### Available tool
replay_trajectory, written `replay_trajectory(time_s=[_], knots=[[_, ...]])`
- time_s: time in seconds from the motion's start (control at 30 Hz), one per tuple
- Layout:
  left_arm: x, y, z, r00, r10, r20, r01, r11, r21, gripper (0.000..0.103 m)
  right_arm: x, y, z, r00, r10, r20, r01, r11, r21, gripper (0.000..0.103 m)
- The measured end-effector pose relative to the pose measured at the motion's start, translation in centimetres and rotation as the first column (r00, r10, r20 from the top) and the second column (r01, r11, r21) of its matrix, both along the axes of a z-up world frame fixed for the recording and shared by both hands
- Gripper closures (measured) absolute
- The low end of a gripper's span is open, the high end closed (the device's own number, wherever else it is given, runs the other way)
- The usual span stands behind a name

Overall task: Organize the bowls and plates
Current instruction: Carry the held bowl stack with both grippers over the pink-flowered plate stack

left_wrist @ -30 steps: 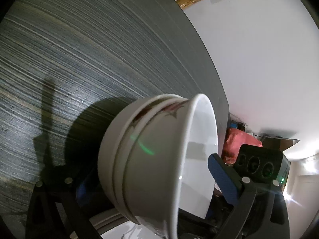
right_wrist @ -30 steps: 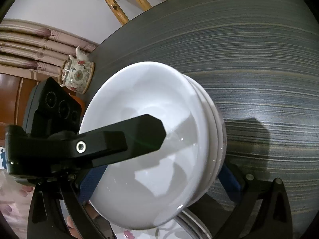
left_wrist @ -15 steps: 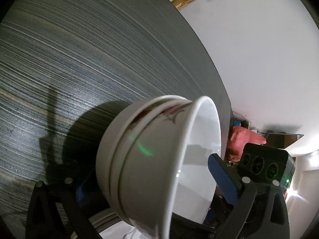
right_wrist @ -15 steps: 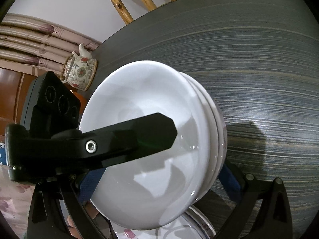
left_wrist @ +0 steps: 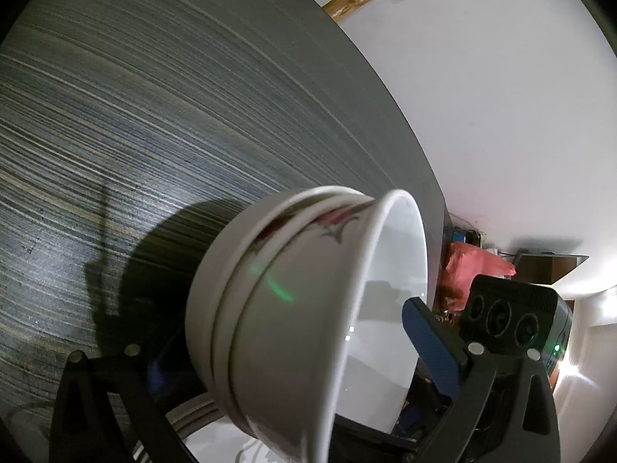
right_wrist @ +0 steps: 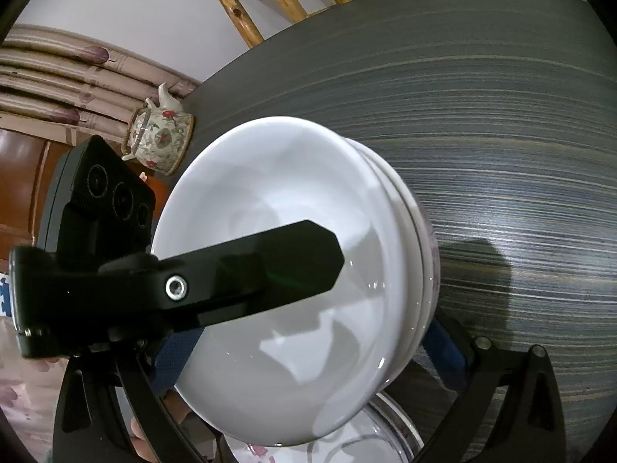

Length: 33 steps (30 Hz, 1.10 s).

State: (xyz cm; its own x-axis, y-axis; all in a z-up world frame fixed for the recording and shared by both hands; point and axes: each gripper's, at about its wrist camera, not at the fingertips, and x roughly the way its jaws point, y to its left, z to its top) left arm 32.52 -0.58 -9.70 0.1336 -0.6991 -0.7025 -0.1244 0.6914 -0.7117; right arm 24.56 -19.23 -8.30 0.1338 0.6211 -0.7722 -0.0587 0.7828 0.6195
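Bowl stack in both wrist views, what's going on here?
A person is holding a stack of nested white bowls between two handheld grippers. The left gripper is clamped on one side of the stack and the right gripper on the other. The stack is tilted on its side, above the dark striped table, with a plate showing just beneath it. A flowered teapot sits at the table's far edge.

Three nested white bowls (left_wrist: pixel 293 308) form a stack, tipped on its side above the grey bench (left_wrist: pixel 173 123). The inner ones bear a red floral print. Beneath lies a floral plate (right_wrist: pixel 347 443), partly hidden.
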Motion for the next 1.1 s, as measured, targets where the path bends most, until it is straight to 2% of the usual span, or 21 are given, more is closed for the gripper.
replay_trajectory(time_s=[0.57, 1.1], knots=[[-2.2, 0.8, 1.8, 1.0, -0.006, 0.03, 0.006, 1.0, -0.002, 0.0, -1.2, 0.1, 2.1, 1.0, 0.001, 0.023, -0.001, 1.0, -0.003, 0.0], [-6.7, 1.8, 3.9, 0.998, -0.022, 0.057, 0.022, 1.0, 0.0, 0.001, -4.7, 0.3, 4.3, 0.999, 0.001, 0.039, -0.001, 1.0, -0.016, 0.0]])
